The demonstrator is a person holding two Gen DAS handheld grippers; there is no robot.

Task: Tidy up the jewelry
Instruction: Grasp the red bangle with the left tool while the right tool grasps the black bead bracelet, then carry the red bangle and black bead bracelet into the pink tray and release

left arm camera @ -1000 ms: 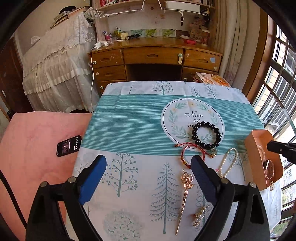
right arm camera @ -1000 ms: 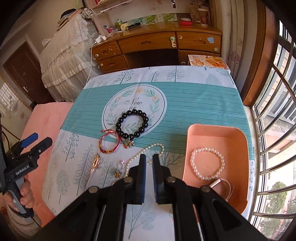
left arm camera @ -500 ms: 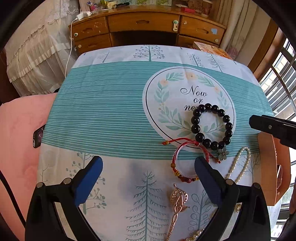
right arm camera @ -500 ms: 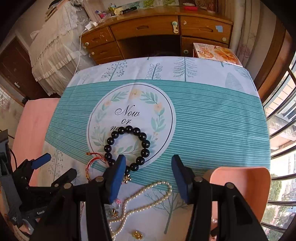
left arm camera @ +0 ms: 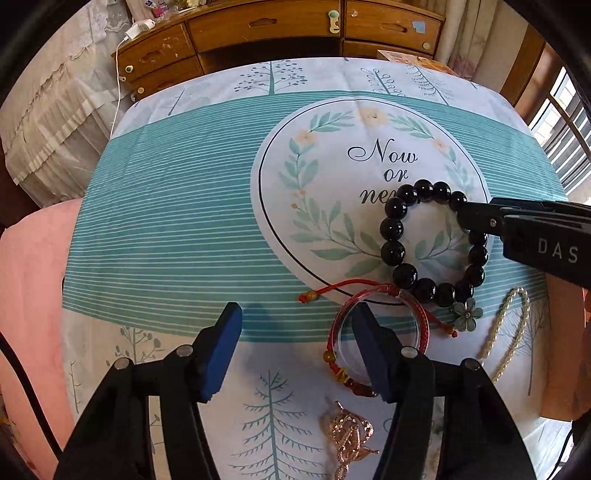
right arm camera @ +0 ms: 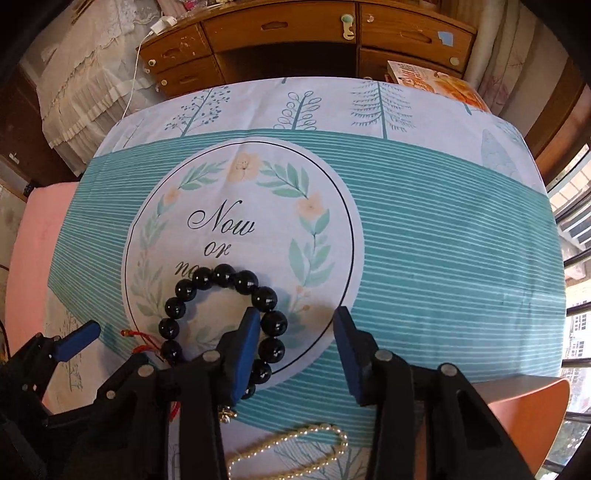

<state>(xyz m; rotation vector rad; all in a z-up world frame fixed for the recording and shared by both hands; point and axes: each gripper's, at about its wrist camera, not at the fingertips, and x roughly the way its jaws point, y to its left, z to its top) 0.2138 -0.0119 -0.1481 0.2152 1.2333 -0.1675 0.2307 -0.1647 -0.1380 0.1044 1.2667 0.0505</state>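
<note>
Between my left gripper's (left arm camera: 295, 347) blue pads I see only printed cloth; the jaws have just been closing, yet they stand apart and grip nothing. Its right pad (left arm camera: 373, 354) sits over the ring of the red cord bracelet (left arm camera: 380, 332), apparently inside the loop, though I cannot tell whether it touches. The left pad is over bare tablecloth (left arm camera: 166, 221).

My right gripper (right arm camera: 295, 350) has also just been closing and is likewise parted, not clamped. Its left pad (right arm camera: 245, 350) lies inside the black bead bracelet (right arm camera: 221, 317), right against the beads on the ring's right side, and the other pad stands outside, so that stretch of beads sits between the jaws without being pinched. From the left wrist view I see the right gripper's tip reaching over the same bracelet's upper right edge.

Just below the black beads is a small grey-green flower charm (left arm camera: 467, 314), with the pearl strand (left arm camera: 506, 332) running down beside it. A rose-gold hairpin (left arm camera: 347, 435) lies nearer me, below the red bracelet. At the table's right edge sits the peach tray (right arm camera: 528, 413), only its corner showing. Beyond the table stands a wooden desk (right arm camera: 280, 33) with drawers.
</note>
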